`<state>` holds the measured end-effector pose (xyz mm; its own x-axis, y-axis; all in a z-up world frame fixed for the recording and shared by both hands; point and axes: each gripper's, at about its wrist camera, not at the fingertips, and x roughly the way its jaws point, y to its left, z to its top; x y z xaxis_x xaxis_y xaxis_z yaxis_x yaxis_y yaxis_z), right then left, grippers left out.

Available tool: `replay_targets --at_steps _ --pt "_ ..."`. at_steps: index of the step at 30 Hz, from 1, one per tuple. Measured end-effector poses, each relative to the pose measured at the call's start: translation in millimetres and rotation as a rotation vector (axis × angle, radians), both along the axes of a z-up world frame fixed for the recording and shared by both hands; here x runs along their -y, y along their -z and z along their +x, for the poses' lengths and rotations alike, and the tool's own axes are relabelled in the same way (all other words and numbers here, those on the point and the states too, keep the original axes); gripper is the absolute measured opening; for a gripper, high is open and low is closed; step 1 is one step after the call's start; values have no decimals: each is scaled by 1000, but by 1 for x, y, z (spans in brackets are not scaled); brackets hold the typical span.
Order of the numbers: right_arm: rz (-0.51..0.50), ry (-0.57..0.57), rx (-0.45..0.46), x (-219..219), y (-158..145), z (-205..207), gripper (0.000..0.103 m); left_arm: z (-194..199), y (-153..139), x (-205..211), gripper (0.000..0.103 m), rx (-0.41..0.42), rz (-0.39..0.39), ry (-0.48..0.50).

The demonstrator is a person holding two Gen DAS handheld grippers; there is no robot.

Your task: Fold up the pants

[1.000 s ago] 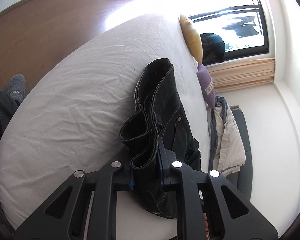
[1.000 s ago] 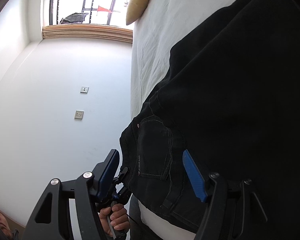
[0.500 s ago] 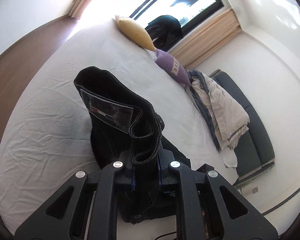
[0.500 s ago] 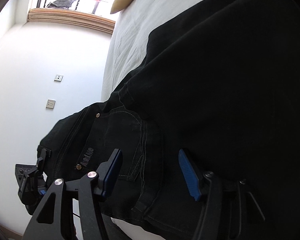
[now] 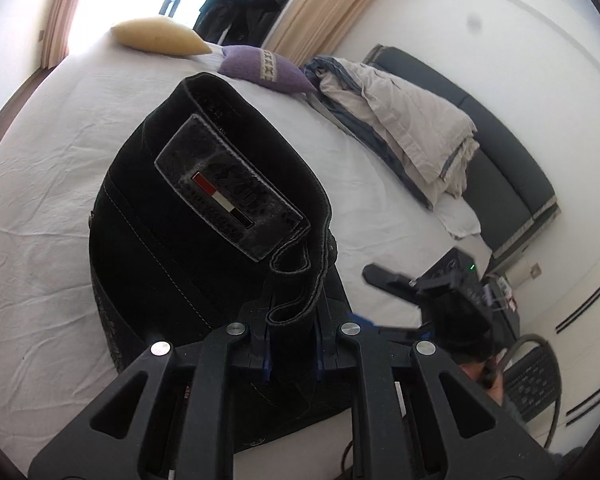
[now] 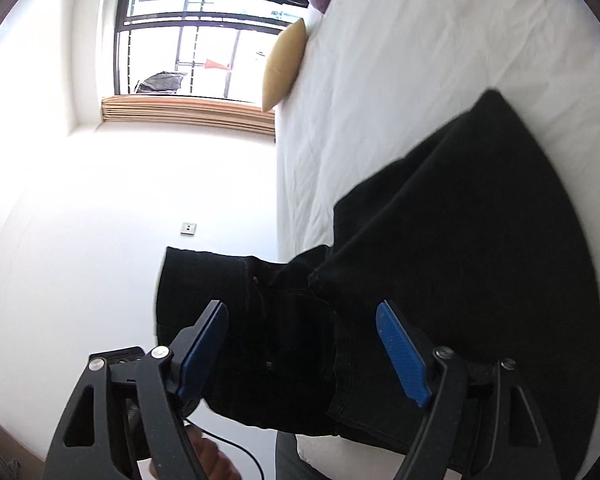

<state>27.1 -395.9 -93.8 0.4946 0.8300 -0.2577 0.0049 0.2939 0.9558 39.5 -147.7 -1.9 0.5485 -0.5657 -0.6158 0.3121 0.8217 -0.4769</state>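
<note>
Clamping a folded bunch of the black pants (image 5: 204, 216) at the waistband, the left gripper (image 5: 292, 354) is seen closed tight on the cloth, which rises straight out from between its fingertips and curls over so that a grey patch (image 5: 228, 188) with a red and white stripe faces the camera. Beyond and below that lifted part, the rest of the pants is spread on the white bed sheet (image 5: 52, 208). Farther out from this gripper, a yellow pillow (image 5: 160, 36) and a purple cushion (image 5: 260, 68) are found at the far edge of the bed, with a heap of beige and blue bedding (image 5: 404, 120) lying partly on a dark sofa (image 5: 500, 160) to the right. The right gripper (image 6: 300, 350) is held with its blue pads (image 6: 400, 360) wide apart; its jaws have just been opening. Black denim lies between and behind them, but the pads are not pressed on it. Ahead of it, the pants hang over the bed's near edge, one end lifted off to the left. Past them, the yellow pillow (image 6: 280, 68) and a barred window (image 6: 188, 28) are seen.
</note>
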Motion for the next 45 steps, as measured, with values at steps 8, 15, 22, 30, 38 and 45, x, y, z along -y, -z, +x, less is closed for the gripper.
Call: replay_targets --at_steps 8,15,22,30,38,45 --pt "-154 -117 68 10 -26 1 92 -22 41 105 12 16 222 217" --pt "-407 -242 -10 -24 -13 4 75 -36 64 141 13 62 373 264" --pt "-488 -249 11 -30 -17 14 20 -40 78 157 13 70 423 297" --pt "-474 -197 41 -14 -29 13 16 -45 71 169 13 98 424 316" --pt "-425 -152 -74 18 26 14 16 -45 111 210 13 58 469 371" --pt "-297 -79 -137 37 48 2 35 -47 127 196 34 -45 364 420"
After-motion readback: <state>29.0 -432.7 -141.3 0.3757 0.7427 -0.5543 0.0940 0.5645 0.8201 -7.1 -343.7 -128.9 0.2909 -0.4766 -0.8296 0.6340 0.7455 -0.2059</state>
